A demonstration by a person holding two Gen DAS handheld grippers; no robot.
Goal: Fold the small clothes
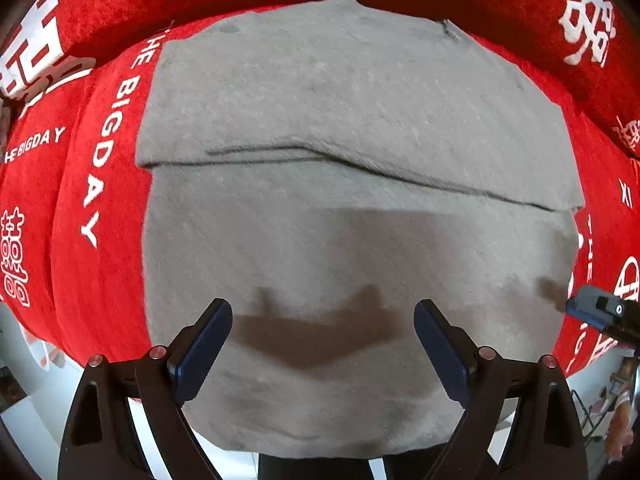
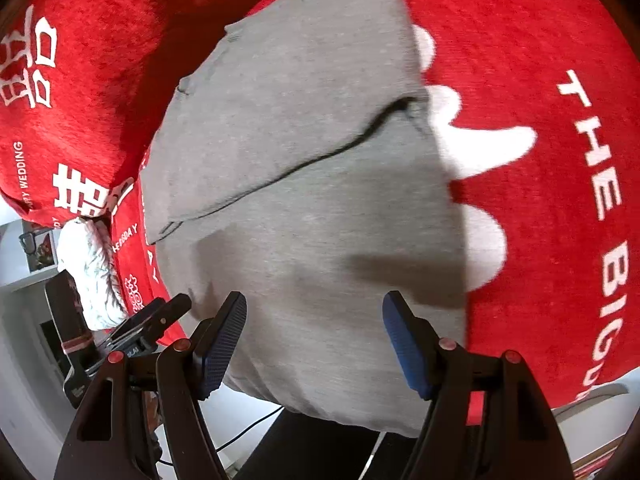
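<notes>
While flat, grey garment (image 1: pixel 352 120) on red cloth (image 1: pixel 80 160)

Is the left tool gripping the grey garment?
No: the left tool is open above the grey garment, with nothing between its pads.

Even, bright light from above and behind the tools — colours saturated, no glare. In the left wrist view the left gripper (image 1: pixel 323 322) throws a broad soft-edged shadow on the grey cloth (image 1: pixel 344 112) just ahead of its fingertips, the two fingers showing as small bumps. In the right wrist view the right gripper (image 2: pixel 314 314) casts a dark band ahead and to the right, running onto the red cover (image 2: pixel 520 40). Strong fisheye bending: text on the cover curves near the rims, and the corners fall to black. The cloth weave looks slightly smeared by motion; the fingers are sharp.
</notes>
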